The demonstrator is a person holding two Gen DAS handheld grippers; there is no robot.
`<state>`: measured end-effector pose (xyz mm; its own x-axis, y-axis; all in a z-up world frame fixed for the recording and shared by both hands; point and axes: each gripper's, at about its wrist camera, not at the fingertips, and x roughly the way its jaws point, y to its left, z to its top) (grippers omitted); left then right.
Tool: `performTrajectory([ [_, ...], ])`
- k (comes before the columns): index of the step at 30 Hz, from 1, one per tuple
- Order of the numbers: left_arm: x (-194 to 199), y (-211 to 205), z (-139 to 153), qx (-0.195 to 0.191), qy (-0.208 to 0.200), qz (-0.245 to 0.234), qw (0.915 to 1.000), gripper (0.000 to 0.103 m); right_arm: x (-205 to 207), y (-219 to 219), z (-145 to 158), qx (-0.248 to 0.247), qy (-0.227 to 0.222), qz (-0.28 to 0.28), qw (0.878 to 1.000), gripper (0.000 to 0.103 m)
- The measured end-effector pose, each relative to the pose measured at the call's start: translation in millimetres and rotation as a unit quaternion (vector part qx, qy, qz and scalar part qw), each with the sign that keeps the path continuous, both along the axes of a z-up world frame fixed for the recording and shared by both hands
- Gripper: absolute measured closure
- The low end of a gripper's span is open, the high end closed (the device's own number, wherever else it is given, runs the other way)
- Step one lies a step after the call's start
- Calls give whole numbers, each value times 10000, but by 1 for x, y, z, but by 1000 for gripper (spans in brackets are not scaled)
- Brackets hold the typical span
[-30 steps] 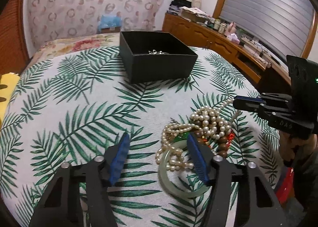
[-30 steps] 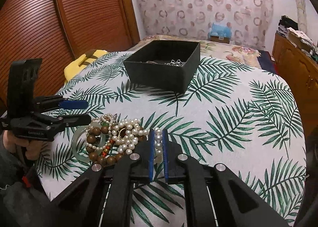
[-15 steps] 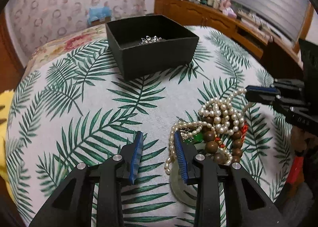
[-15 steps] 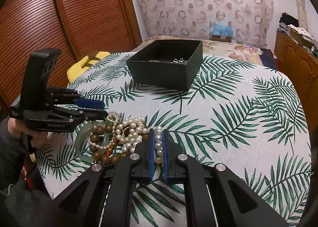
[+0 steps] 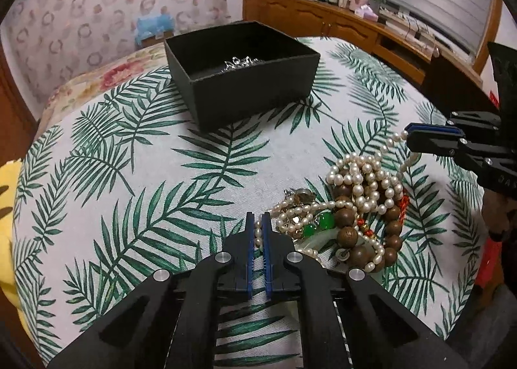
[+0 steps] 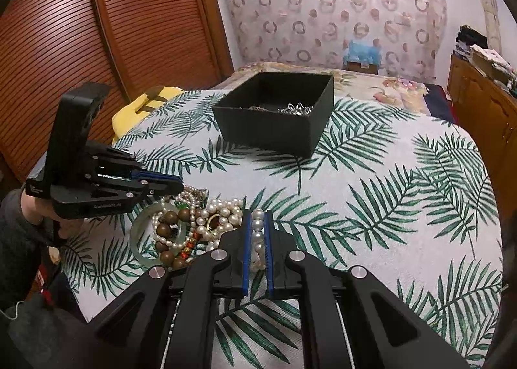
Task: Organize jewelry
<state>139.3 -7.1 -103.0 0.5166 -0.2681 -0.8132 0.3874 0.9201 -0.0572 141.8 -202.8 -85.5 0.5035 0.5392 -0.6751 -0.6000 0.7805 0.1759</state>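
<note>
The tangled heap of white pearl strands [image 5: 358, 188] lies on the near side of the palm-leaf printed tablecloth [image 5: 135, 194], mixed with a brown wooden bead bracelet [image 5: 352, 233], some green stones and a pale green jade bangle [image 6: 142, 233] lying partly under the pile. Change over the last second: the left gripper [image 5: 257, 230], whose blue-padded fingers stood wide apart at the heap's left edge a second ago and half closed half a second ago, has now closed to a narrow slit with a thin strand of small pearls [image 5: 258, 233] caught between the pads. The right gripper [image 6: 257, 233] is unchanged: fingers pressed in on a strand of larger white pearls [image 6: 257, 225], as in both earlier frames; seen from the left wrist, that strand runs taut-looking up out of the heap to its tips. Judgement: both ends of the pile are now held, so the likely step in hand is pulling strands apart, one side anchoring while the other draws free. Whether the two pinched strands belong to one necklace cannot be told. The open black square cardboard box [image 5: 242, 75] stands well apart at the far side of the table, with a silvery chain [image 5: 239, 62] already inside. Risk: wooden beads and bangle are interlaced with the pearls and may drag along.
</note>
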Motion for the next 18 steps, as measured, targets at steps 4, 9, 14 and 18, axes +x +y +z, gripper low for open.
performTrajectory([
  [4,-4,4,14,-213,-251,107,9994,99,-3,4,12,-3,-118,35,9999,94],
  [9,-13,3,44,-471,-680,164,9964,99,-6,9,30,8,-310,85,9995,94],
  [14,-18,3,71,-630,-1006,187,9928,99,-9,11,55,68,-557,118,9984,94],
  [18,-22,4,93,-725,-1254,219,9892,99,-10,12,73,127,-727,124,9972,94],
])
